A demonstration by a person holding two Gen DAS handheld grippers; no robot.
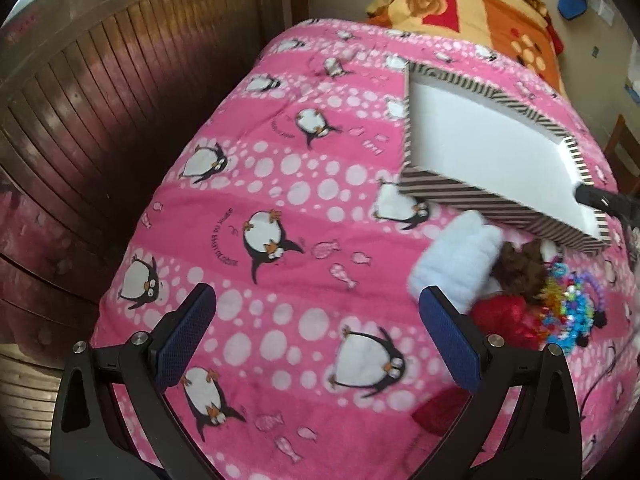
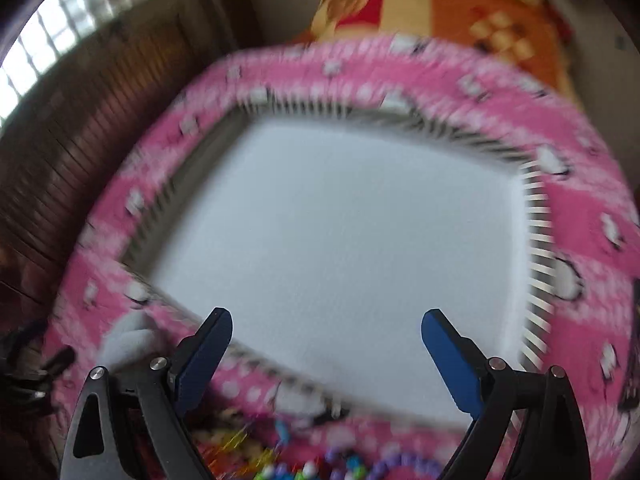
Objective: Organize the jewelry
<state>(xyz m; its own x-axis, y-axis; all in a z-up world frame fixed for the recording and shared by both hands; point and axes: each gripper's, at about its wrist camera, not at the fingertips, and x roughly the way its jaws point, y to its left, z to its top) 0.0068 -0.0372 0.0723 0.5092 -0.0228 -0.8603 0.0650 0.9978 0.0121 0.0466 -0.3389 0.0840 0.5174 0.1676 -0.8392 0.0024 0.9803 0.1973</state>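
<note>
Leftmost in the left wrist view stands a dark wooden slatted panel point(image 1: 100, 92), and beside it spreads the bed under a pink penguin-print blanket point(image 1: 280, 208). Low in that view the left hand-held gripper point(image 1: 318, 336) hangs above bare blanket with its blue pads spread wide and nothing between them. Farther right, a shallow striped box point(image 1: 472, 196) with a white inside lies on the blanket, tilted in the picture, and a dark tip of the right hand-held gripper point(image 1: 600, 198) reaches over its near right corner; whether it touches the rim is not clear. Just below the box sits a white fluffy piece point(image 1: 456, 260), then a brown fuzzy piece point(image 1: 520, 268) and a red one point(image 1: 504, 316), and at the far right a heap of bright multicoloured beaded jewelry point(image 1: 568, 308) rests on the blanket, outside the box. A yellow, red and orange patterned bedcover point(image 1: 480, 12) lies beyond. The right wrist view is smeared by blur: the right hand-held gripper point(image 2: 326, 364) has its jaws wide apart over the box's white floor point(image 2: 340, 240), gripping nothing, with coloured beads point(image 2: 320, 468) visible along the lower edge beneath it.
</note>
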